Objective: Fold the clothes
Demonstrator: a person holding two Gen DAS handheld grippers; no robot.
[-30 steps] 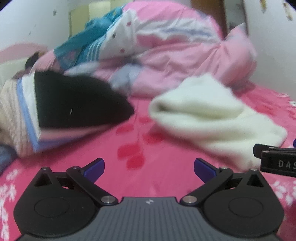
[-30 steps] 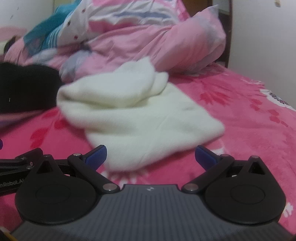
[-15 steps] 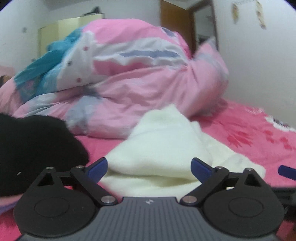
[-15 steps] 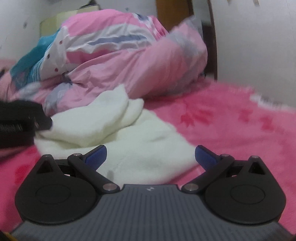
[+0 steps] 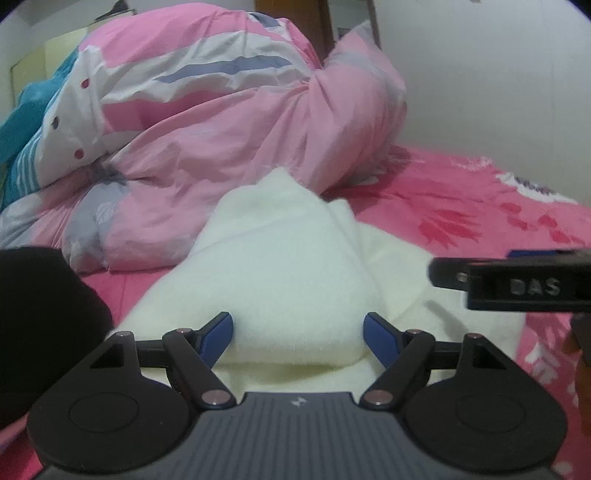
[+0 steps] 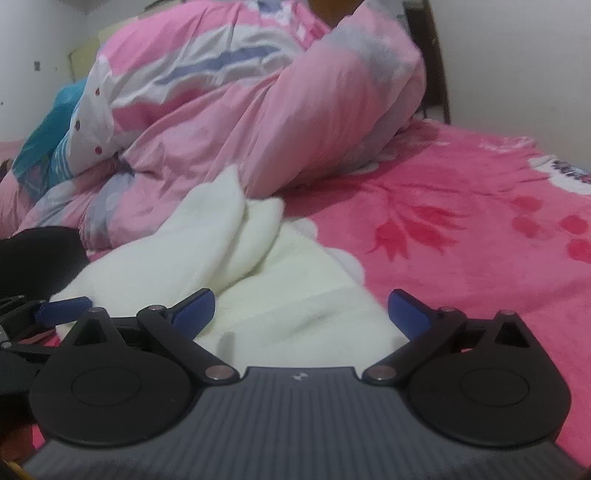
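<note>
Cream garment on pink floral bedspread

White plaster walls fill the upper right; a brown wooden door stands at top centre.

Your left gripper sits low in the middle of its view, and its two blue fingers are spread wide apart with nothing pinched between them. Your right gripper is the same, low in its frame with fingers wide. Each gripper pokes into the side of the other's view.
</note>
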